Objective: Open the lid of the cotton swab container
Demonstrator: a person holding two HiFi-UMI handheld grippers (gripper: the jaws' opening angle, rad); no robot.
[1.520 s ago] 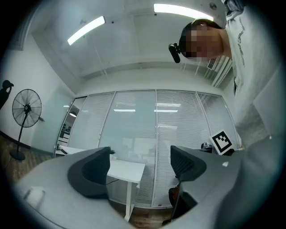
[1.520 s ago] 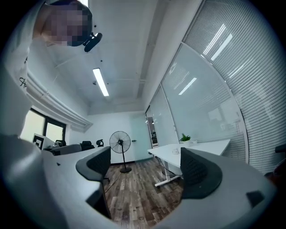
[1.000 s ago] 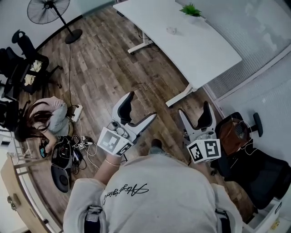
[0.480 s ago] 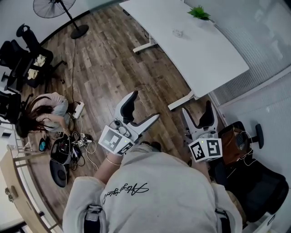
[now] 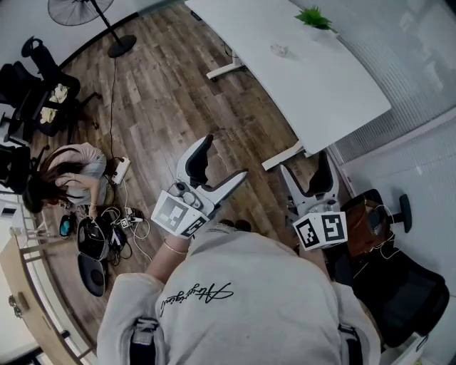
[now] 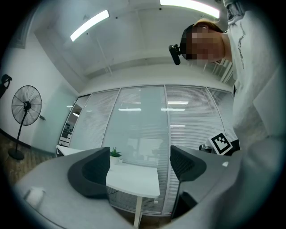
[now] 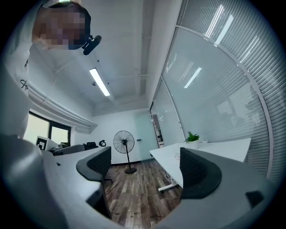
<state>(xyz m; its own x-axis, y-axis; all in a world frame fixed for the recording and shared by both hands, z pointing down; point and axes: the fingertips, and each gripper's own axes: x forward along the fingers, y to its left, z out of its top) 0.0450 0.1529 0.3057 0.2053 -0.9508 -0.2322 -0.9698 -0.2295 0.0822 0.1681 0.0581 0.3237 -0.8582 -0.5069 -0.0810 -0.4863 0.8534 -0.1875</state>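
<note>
A small clear container (image 5: 278,50) stands on the white table (image 5: 313,78) far ahead, near a potted plant (image 5: 314,17); it is too small to make out its lid. Both grippers hang in the air over the wooden floor, well short of the table. My left gripper (image 5: 221,160) is open with nothing between its jaws. My right gripper (image 5: 305,165) is open and empty too. The left gripper view shows the table (image 6: 134,179) and plant (image 6: 115,153) between open jaws (image 6: 139,167). The right gripper view shows the table (image 7: 210,150) beside its open jaws (image 7: 145,167).
A standing fan (image 5: 78,11) is at the far left. A person (image 5: 71,182) crouches on the floor by cables and bags (image 5: 100,239). Black office chairs (image 5: 35,78) stand at the left, and another chair with a brown bag (image 5: 367,210) at the right. Glass walls with blinds (image 5: 420,85) bound the right side.
The head view has shifted a little, with the table slightly further right in the frame. Both grippers stay open and held in much the same pose.
</note>
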